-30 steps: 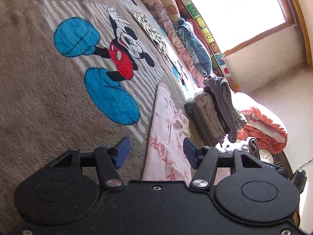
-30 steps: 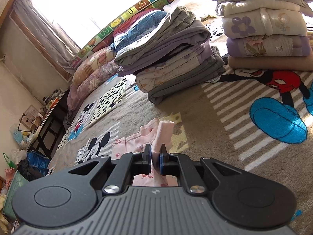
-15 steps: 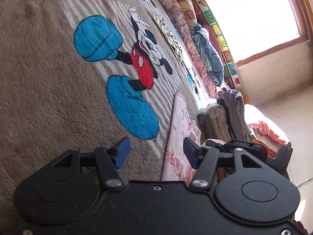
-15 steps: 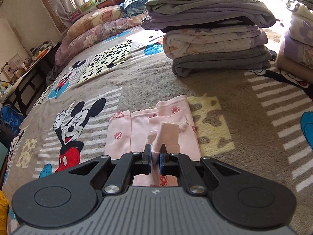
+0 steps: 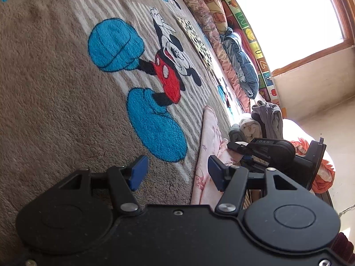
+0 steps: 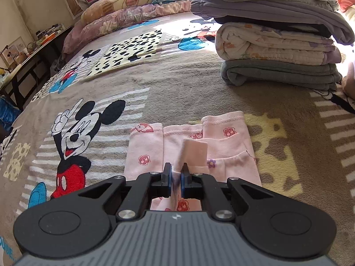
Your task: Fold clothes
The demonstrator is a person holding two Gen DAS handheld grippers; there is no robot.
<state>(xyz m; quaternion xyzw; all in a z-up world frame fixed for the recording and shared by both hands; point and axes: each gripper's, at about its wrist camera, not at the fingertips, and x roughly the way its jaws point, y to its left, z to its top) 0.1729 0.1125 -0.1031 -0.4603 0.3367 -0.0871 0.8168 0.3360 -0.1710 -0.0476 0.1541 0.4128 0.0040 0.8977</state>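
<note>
The right gripper (image 6: 175, 178) fingers pinch a raised fold of the pink garment (image 6: 230, 166), lying part-folded mid-frame on the bed blanket (image 6: 188, 88). The left gripper (image 5: 175, 173) fingers are spread, empty. Folding looks unfinished. Open blanket lies left; folded stacks (image 6: 277, 51) crowd upper right.

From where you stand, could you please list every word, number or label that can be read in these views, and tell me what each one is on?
"DAS": raised lettering on the black arm of the right claw, seen from the left wrist view.
"U": a tile of the colourful alphabet mat standing along the window; its other tiles are too distorted to read reliably.
Blue letters at the bottom left corner of the right wrist view: cut off, unreadable.
Items on the desk: too small to read.
</note>
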